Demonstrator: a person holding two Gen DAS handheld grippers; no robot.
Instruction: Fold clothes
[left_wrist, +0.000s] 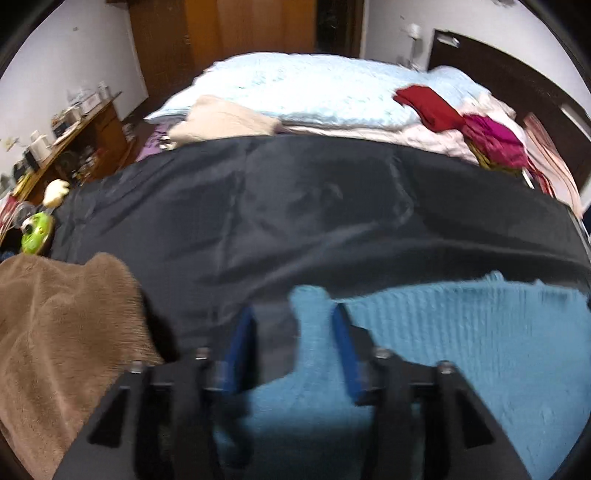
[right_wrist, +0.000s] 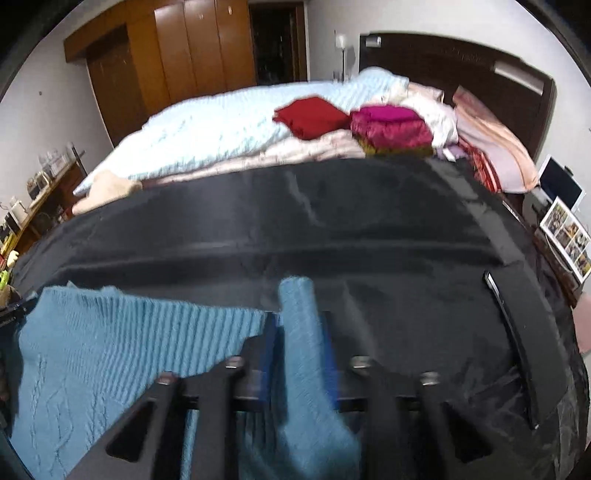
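Observation:
A blue knitted sweater (left_wrist: 480, 350) lies on a dark sheet (left_wrist: 295, 206) spread over the bed, at the near edge. My left gripper (left_wrist: 293, 314) stands open around a narrow end of the sweater; the knit rests against the right pad, and dark sheet shows beside the left pad. In the right wrist view the sweater (right_wrist: 110, 332) spreads to the left, and another narrow strip of it runs up between the fingers of my right gripper (right_wrist: 299, 315). Its jaws stand apart with the strip loosely filling the gap.
A brown fleece (left_wrist: 55, 325) lies at the near left. Folded red cloth (left_wrist: 428, 105) and magenta cloth (left_wrist: 495, 140) sit on a pale blue quilt (left_wrist: 295, 85) near the headboard (right_wrist: 461, 62). A cluttered desk (left_wrist: 55, 140) stands left; photos (right_wrist: 569, 240) stand right.

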